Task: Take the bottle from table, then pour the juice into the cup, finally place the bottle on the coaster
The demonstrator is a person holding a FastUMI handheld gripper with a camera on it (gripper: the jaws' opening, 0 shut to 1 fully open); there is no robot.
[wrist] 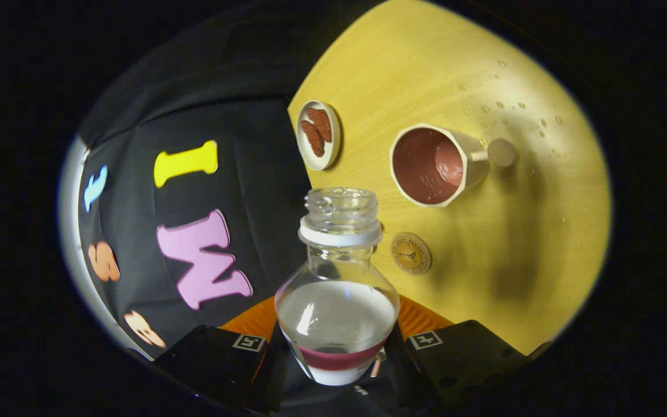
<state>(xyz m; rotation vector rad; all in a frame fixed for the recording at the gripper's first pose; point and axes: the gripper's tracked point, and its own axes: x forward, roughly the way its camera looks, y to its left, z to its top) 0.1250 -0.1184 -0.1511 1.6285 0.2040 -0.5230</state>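
Bottle (337, 289) between gripper (339, 353) fingers; cup (435, 165), coaster (410, 253) beyond.

The bottle (337, 289) was cut off low down: its base dropped out of sight between the fingers of the claw (339, 370), so where those fingers met the glass could not be made out. The fingers themselves ran off the bottom of the view, showing no more than their upper faces. The emblem on the round coaster (411, 253) was too small to read. Two reddish-brown pieces lay in a small dish (318, 135), too small to identify. The far wall of the cup (435, 164) was hidden behind its own rim. The worktop (484, 249) was cut away on all sides.
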